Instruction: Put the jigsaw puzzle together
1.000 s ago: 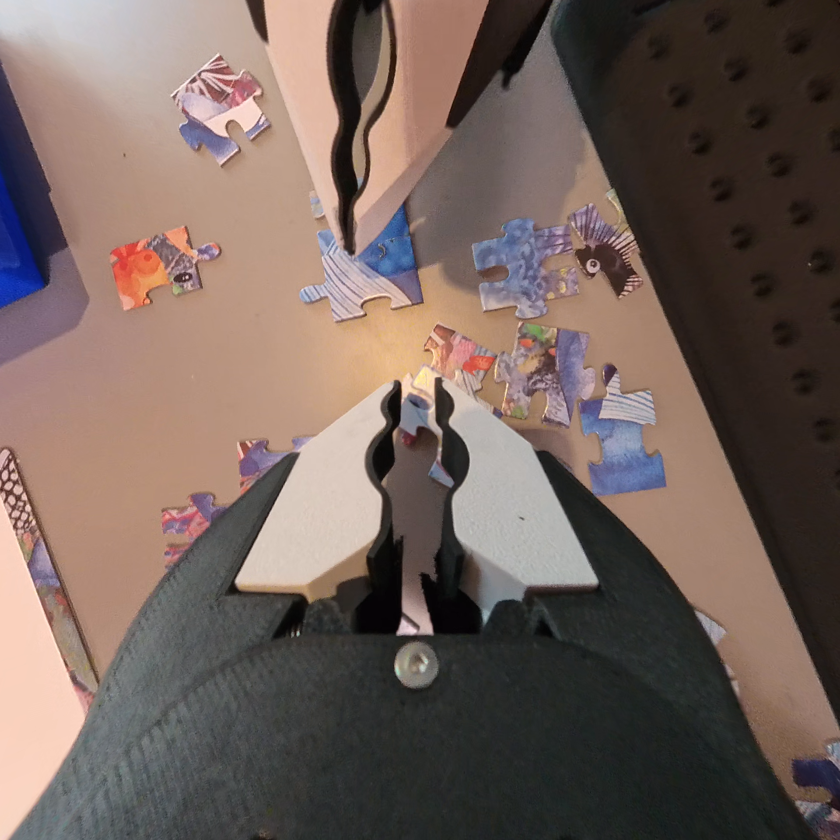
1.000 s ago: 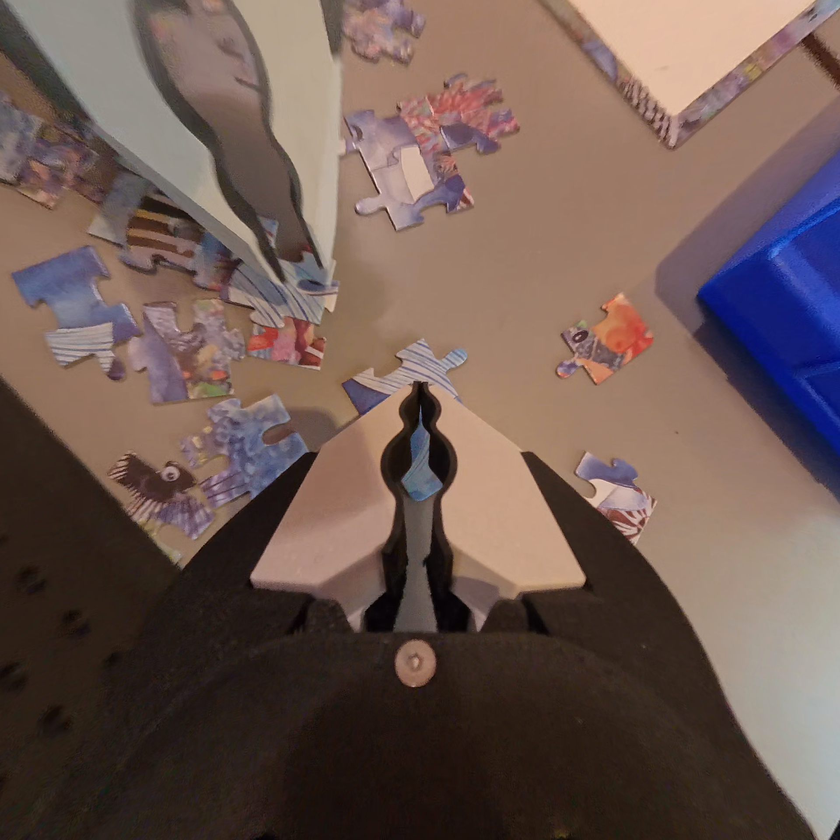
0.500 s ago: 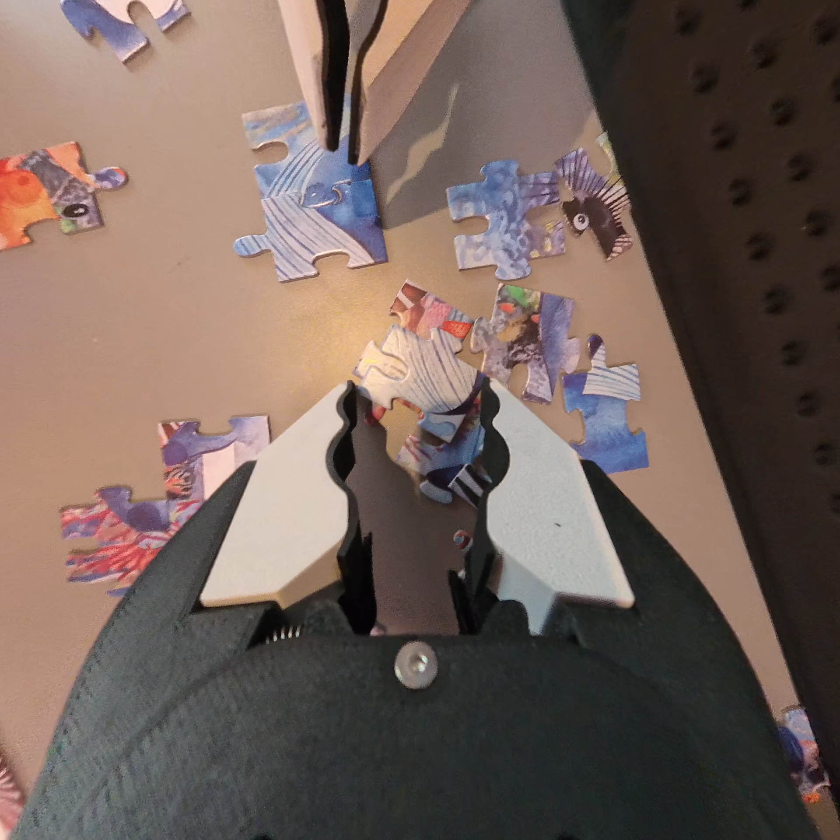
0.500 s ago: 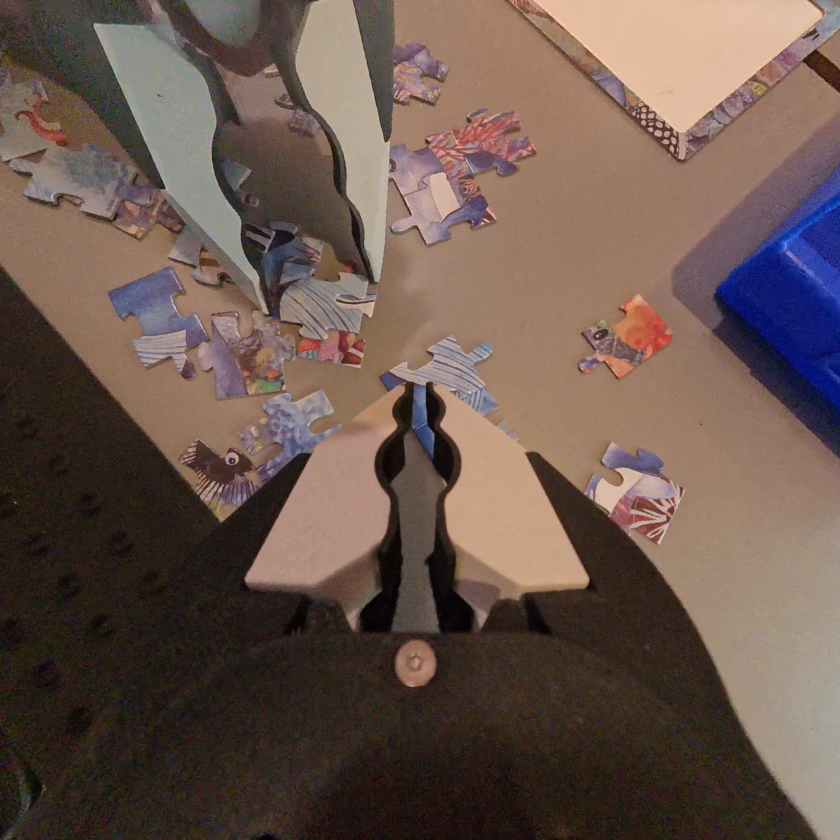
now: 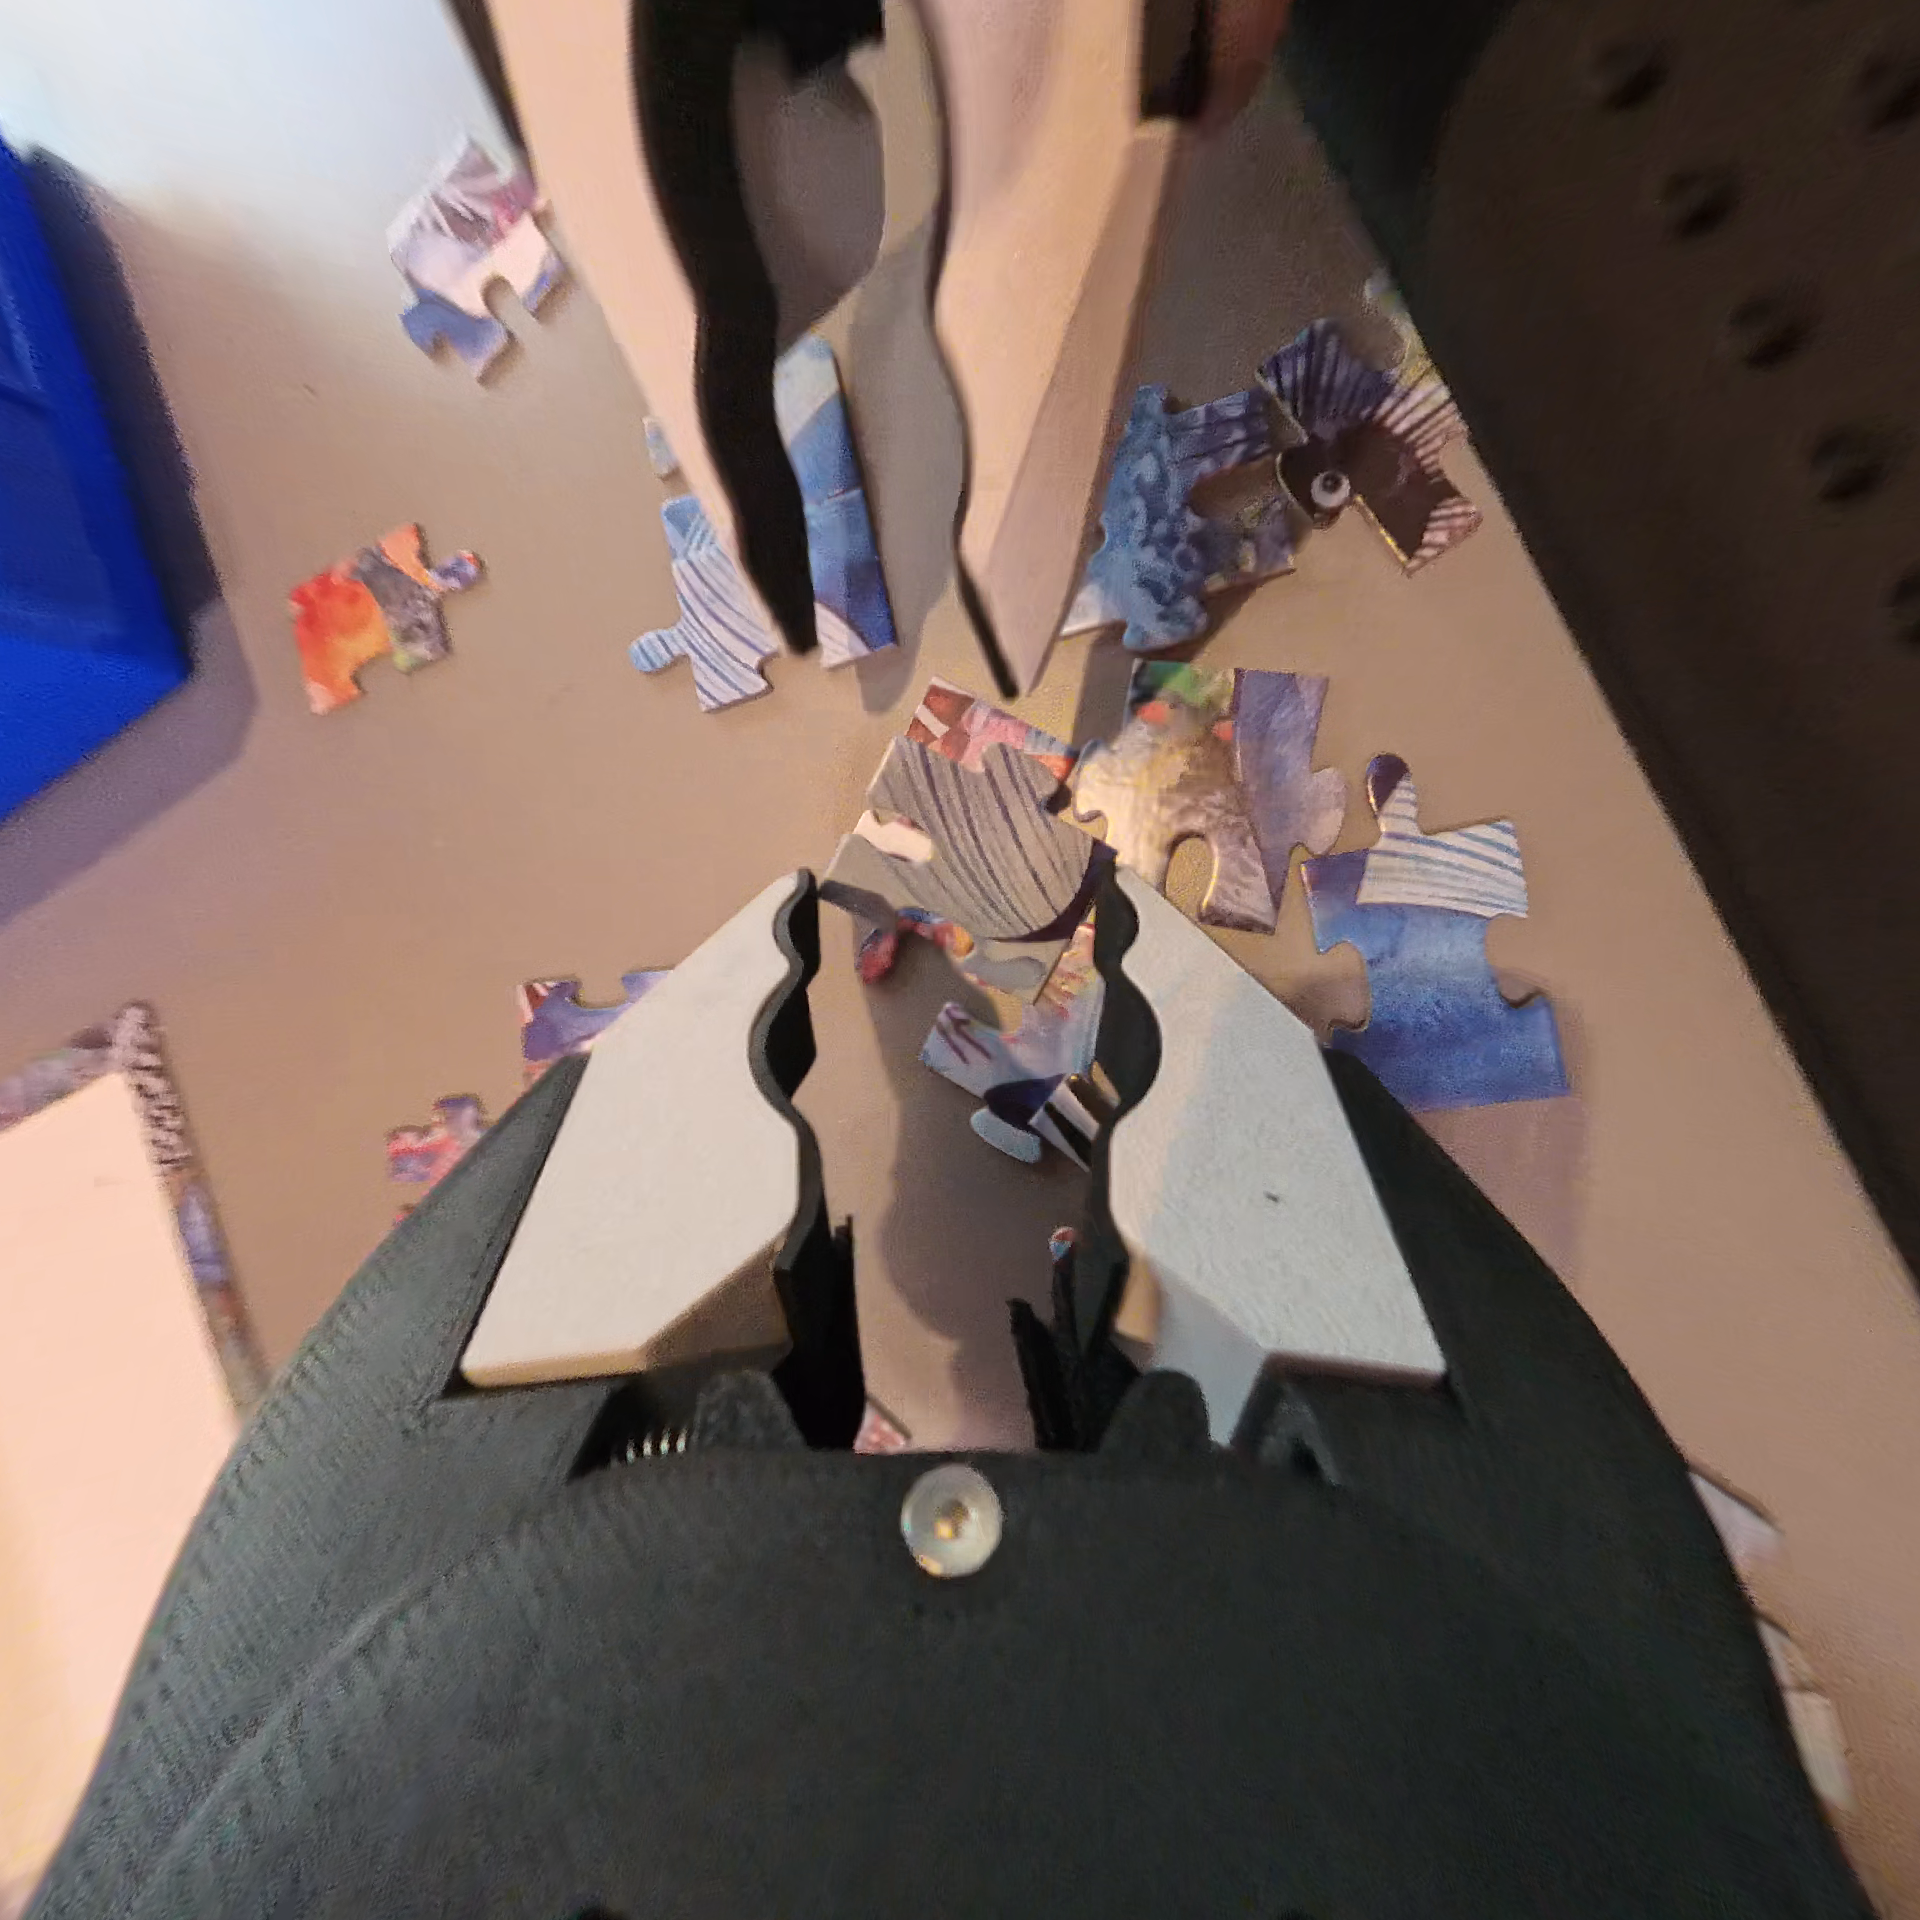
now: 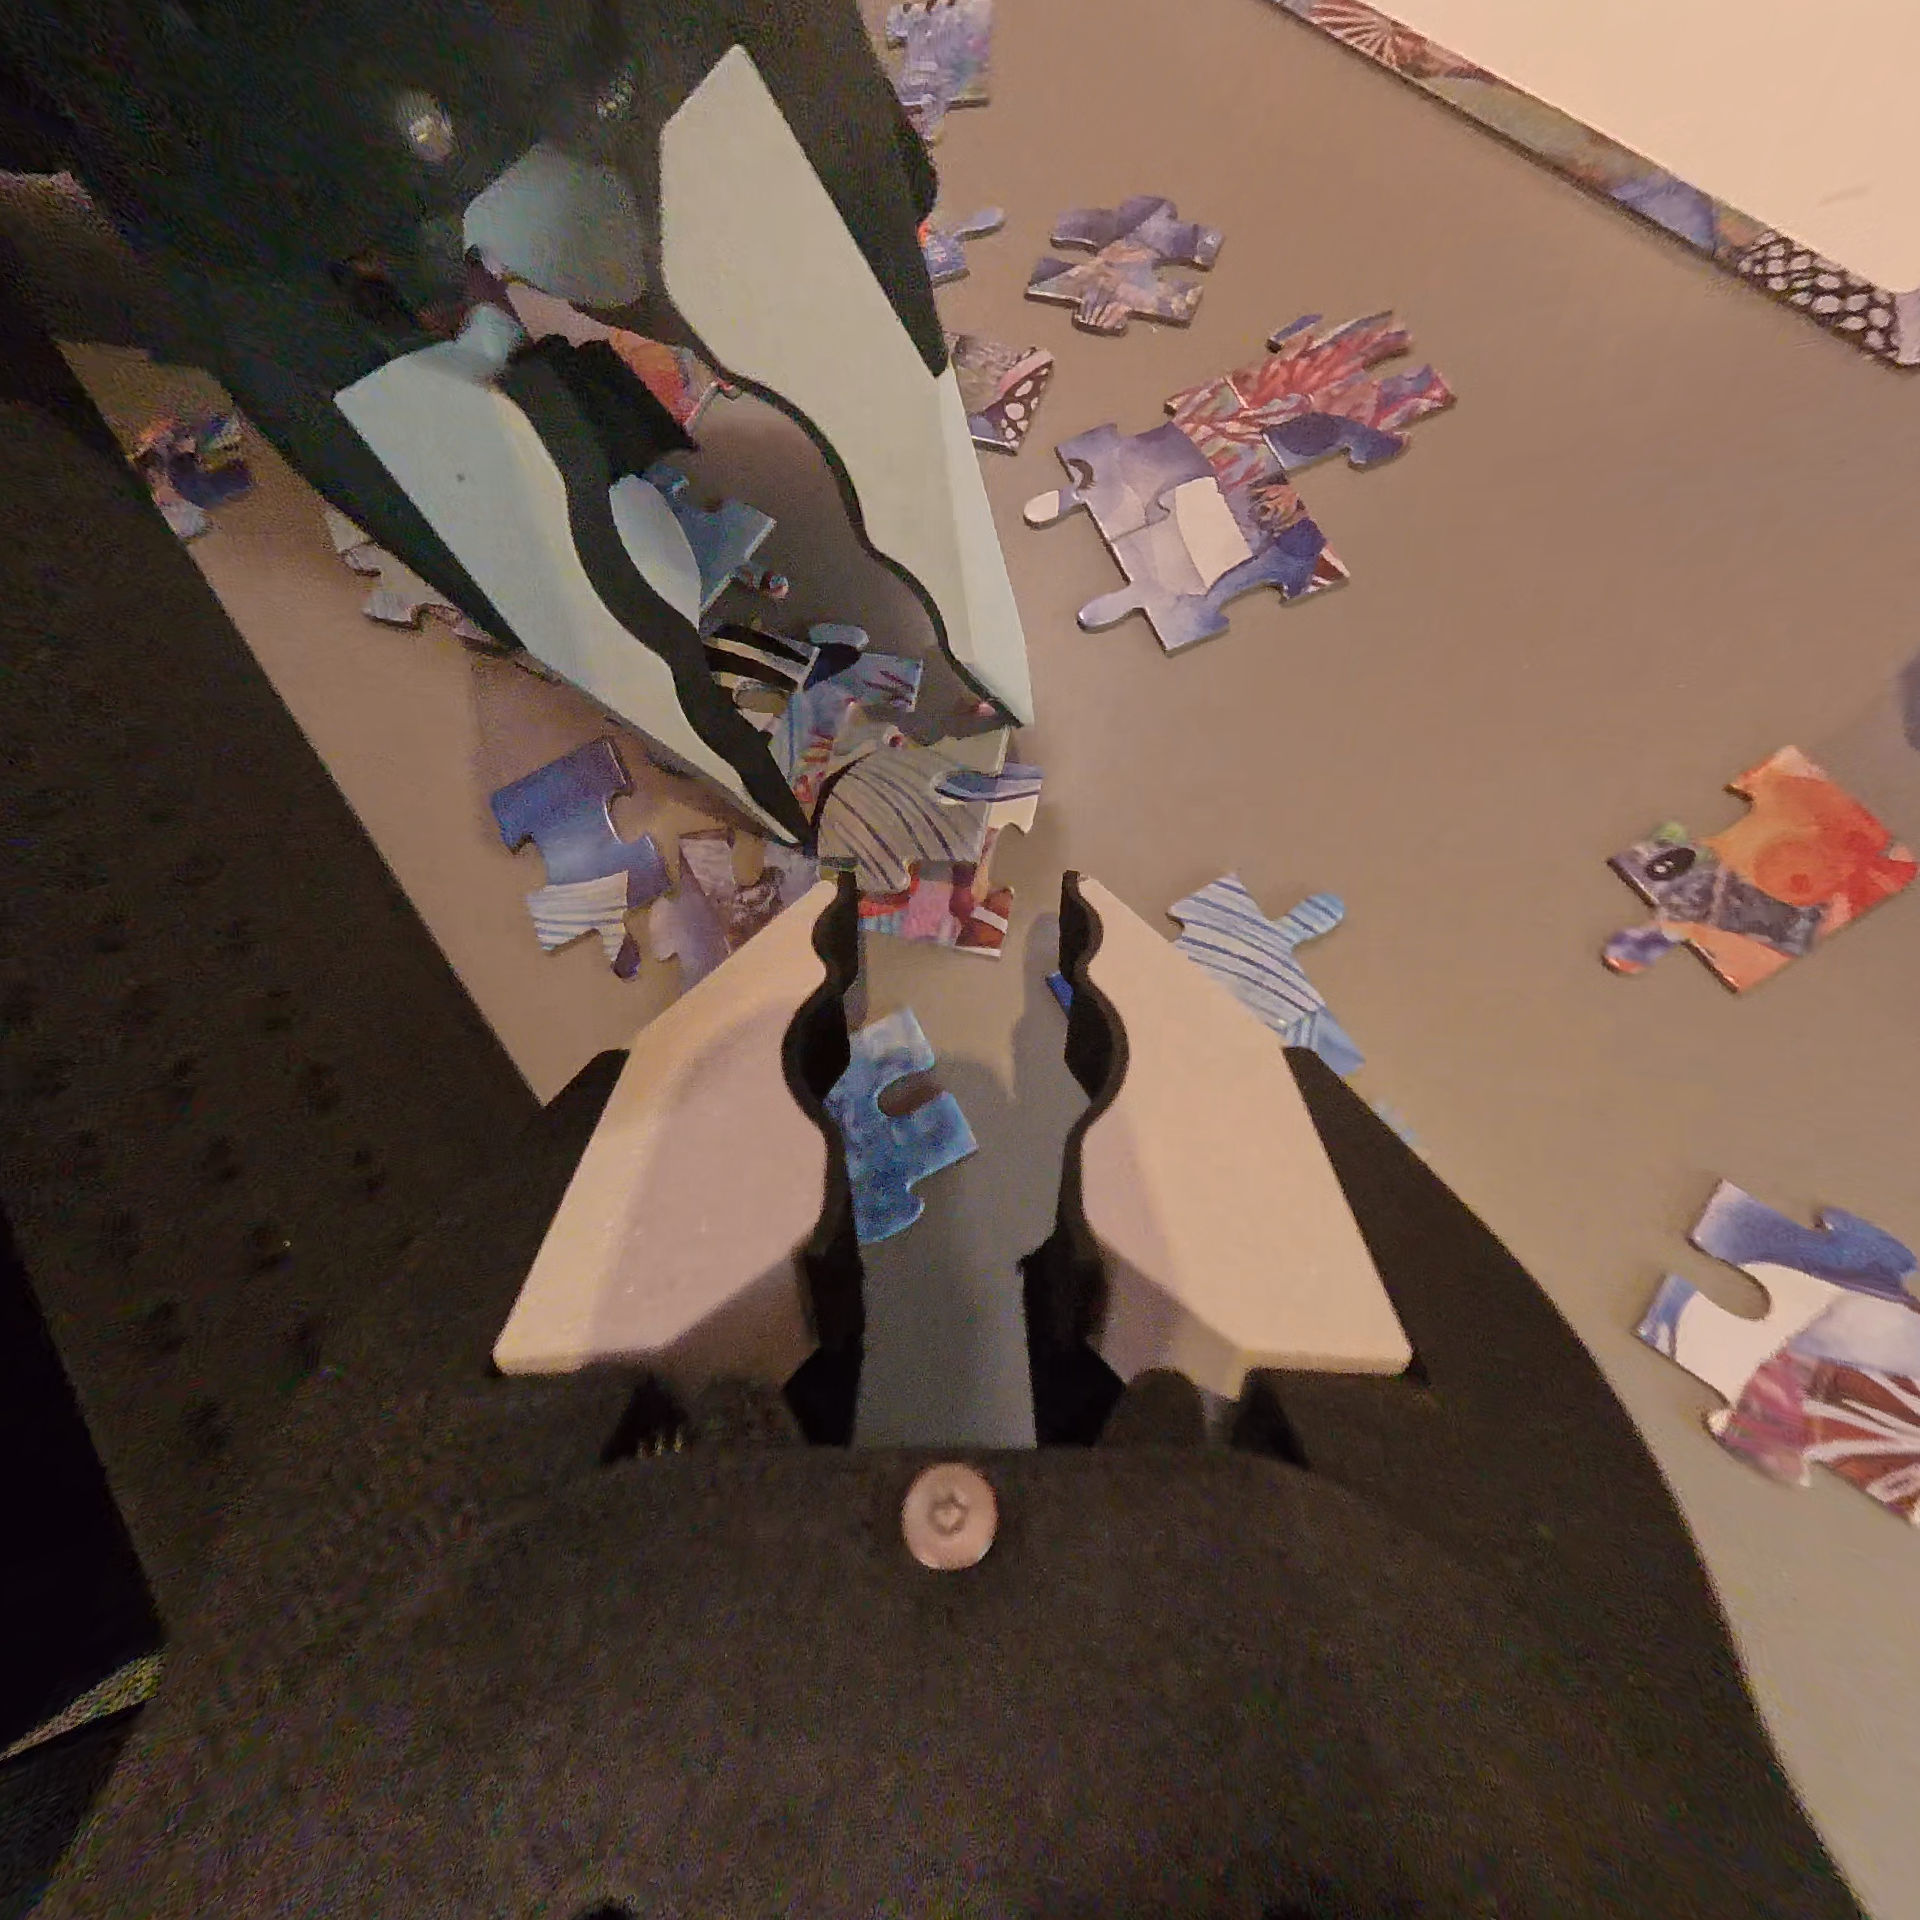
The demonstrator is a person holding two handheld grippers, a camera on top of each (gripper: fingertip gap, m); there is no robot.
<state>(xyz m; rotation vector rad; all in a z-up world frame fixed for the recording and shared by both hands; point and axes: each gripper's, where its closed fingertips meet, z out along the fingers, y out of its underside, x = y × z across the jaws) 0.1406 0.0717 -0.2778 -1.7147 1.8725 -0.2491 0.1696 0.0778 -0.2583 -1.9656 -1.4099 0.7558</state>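
left gripper (image 5: 961,894) – jaws spread wide, was clamped a second ago | striped piece (image 5: 977,842) lies released on the table (image 5: 468,831) at its tips | right gripper (image 6: 956,894) – now parted too, blue piece (image 6: 894,1132) let go beneath it

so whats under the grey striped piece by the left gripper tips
The grey striped piece lies on a red-and-pink piece, whose edge pokes out beyond it. What else it covers cannot be seen.
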